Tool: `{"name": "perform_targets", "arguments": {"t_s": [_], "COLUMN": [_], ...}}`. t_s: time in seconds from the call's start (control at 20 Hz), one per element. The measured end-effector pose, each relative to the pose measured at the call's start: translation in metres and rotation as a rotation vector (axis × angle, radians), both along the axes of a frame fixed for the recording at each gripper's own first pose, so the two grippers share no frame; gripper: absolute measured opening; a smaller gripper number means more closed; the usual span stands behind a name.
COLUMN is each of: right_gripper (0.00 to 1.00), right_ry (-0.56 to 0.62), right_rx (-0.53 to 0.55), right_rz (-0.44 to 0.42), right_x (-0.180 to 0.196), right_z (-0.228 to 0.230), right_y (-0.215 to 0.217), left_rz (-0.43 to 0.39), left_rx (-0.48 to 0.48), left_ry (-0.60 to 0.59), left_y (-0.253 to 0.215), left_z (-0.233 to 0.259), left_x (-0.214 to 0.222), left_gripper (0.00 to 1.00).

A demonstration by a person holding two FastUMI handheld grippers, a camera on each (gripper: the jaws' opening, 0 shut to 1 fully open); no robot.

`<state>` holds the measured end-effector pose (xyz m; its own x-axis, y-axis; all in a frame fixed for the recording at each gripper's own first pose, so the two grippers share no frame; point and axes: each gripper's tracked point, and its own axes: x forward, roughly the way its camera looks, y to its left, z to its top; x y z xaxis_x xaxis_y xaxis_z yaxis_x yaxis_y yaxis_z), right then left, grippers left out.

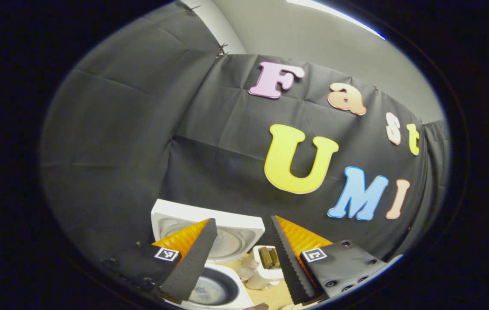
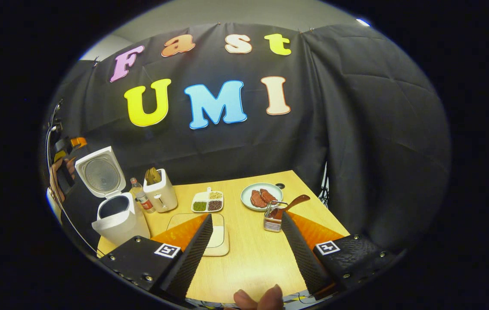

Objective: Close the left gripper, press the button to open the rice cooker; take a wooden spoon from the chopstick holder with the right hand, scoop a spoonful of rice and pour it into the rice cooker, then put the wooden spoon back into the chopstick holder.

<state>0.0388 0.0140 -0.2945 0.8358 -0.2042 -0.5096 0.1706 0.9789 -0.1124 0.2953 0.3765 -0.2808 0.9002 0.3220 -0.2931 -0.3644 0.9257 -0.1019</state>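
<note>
Grippers: left gripper & right gripper both apart, holding nothing.
Rice cooker: lid up, done.
Wooden spoon: in chopstick holder, right of cooker; scoop, pour, return left.

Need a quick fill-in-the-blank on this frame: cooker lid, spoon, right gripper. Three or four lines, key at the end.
1. The rice cooker lid is ____.
2. The wooden spoon rests in the ____.
3. The right gripper is open and holds ____.
4. The plate with meat sits ____ the chopstick holder, toward the wall.

Missing words: open; chopstick holder; nothing; behind
</note>
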Motion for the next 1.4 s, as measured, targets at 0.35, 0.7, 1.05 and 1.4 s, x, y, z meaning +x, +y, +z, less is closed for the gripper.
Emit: {"name": "perform_targets", "arguments": {"t_s": [0.35, 0.7, 1.05, 1.4], "right_gripper": [0.98, 0.98, 0.98, 0.98], "right_ry": [0.043, 0.079, 0.121, 0.133], "right_rx": [-0.066, -0.026, -0.003, 0.034], "right_rz": [0.068, 0.056, 0.088, 0.071], "right_x": [-0.009, -0.013, -0.019, -0.026], "right_z": [-0.007, -0.016, -0.030, -0.034], "right_y": [0.018, 0.021, 0.034, 0.029], "left_rz": [0.080, 0.087, 0.014, -0.020], "left_rx": [0.086, 0.223, 0.218, 0.248], "left_ry": [0.043, 0.275, 0.284, 0.243], "left_y": [0.062, 0.105, 0.094, 0.047], "left_z": [-0.023, -0.091, -0.090, -0.094], "left_x": [0.072, 0.096, 0.093, 0.026], "left_gripper": [0.88, 0.88, 0.86, 0.85]}}
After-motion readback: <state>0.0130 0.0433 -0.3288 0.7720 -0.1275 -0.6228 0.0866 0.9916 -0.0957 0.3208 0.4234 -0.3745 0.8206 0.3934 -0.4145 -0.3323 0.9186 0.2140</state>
